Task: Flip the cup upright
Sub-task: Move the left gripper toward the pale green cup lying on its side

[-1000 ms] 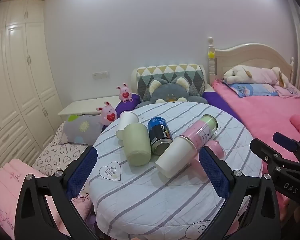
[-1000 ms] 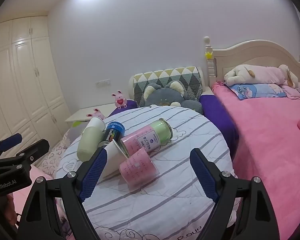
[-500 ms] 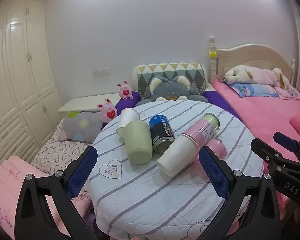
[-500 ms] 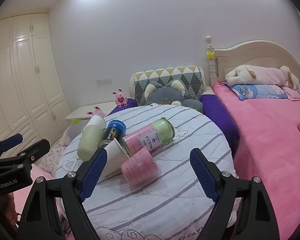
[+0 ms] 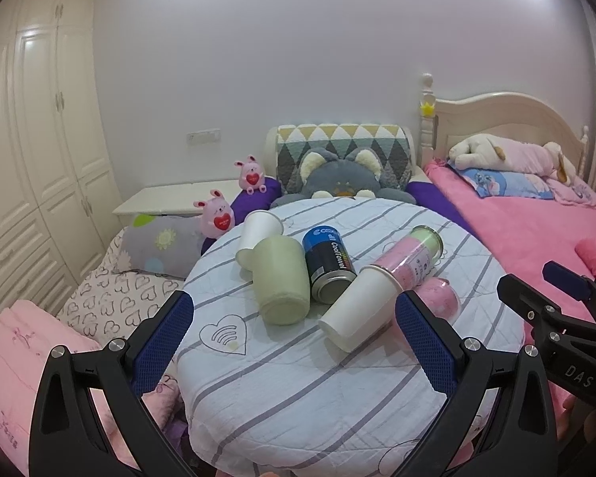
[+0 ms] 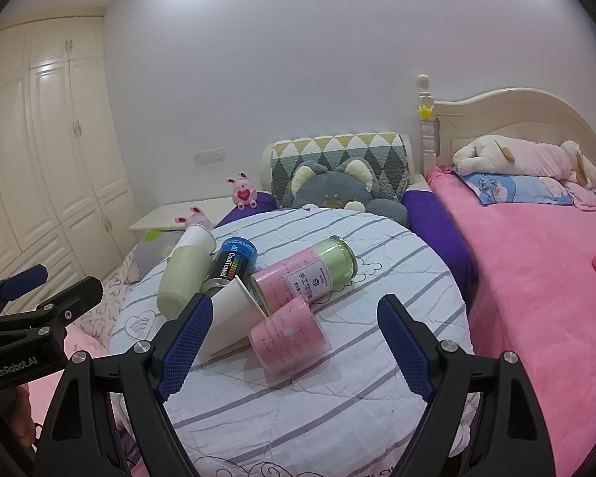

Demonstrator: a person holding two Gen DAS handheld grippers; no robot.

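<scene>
Several cups and cans lie on their sides on a round table (image 5: pixel 298 377) with a striped cloth. A pale green cup (image 5: pixel 284 280) (image 6: pixel 184 278), a white paper cup (image 5: pixel 357 310) (image 6: pixel 228 318), a second white cup (image 5: pixel 258 228) (image 6: pixel 194 240) and a pink cup (image 6: pixel 288 332) (image 5: pixel 441 302) are there. My left gripper (image 5: pixel 294 338) is open and empty, short of the green and white cups. My right gripper (image 6: pixel 294 342) is open and empty, framing the pink cup from the near side.
A blue can (image 5: pixel 327 262) and a pink-and-green canister (image 6: pixel 304 278) lie among the cups. A pink bed (image 6: pixel 536 278) is to the right, a wardrobe (image 5: pixel 39 139) to the left, plush toys and a cushion (image 5: pixel 341 159) behind the table.
Both views have shifted slightly; the table and cups sit a little higher and closer in each. Both grippers stay open. No cup has moved.
</scene>
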